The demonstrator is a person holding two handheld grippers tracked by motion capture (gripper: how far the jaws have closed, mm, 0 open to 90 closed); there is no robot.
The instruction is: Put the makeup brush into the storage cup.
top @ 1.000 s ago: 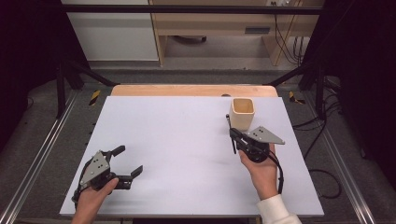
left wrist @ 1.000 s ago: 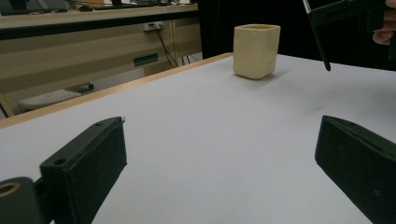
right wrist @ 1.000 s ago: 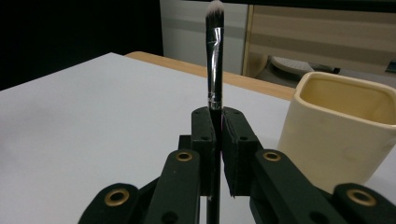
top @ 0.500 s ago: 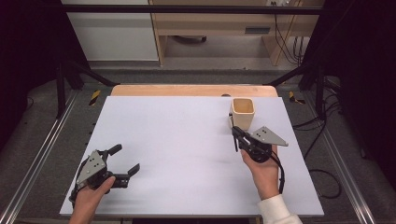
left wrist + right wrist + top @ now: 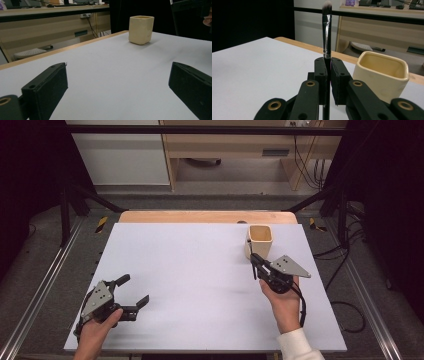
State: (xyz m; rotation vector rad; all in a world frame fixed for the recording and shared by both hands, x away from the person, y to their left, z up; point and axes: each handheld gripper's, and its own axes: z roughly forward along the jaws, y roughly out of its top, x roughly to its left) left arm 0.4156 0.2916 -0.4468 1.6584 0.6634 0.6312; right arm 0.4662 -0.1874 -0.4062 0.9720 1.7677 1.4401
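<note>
Gripping a makeup brush (image 5: 327, 32) upright between clenched jaws, the right gripper (image 5: 256, 263) sits a touch nearer the person than a second ago, just beside the cream cup (image 5: 260, 240). The left gripper (image 5: 133, 291), jaws spread and empty, has slid back toward the table's (image 5: 190, 255) near-left corner.

Even, soft light falls from above onto the pale counter (image 5: 190, 270), which reads bright without glare, while the surroundings to both sides sink into near black. Shadows are faint: a small soft one lies under the cup (image 5: 141, 29) just ahead of the right gripper (image 5: 327, 75). In the right gripper view the brush (image 5: 327, 30) tip above the jaws is blurred, as is the furniture behind. The left gripper (image 5: 120, 82) shows its near jaws soft and dark, with little detail.
</note>
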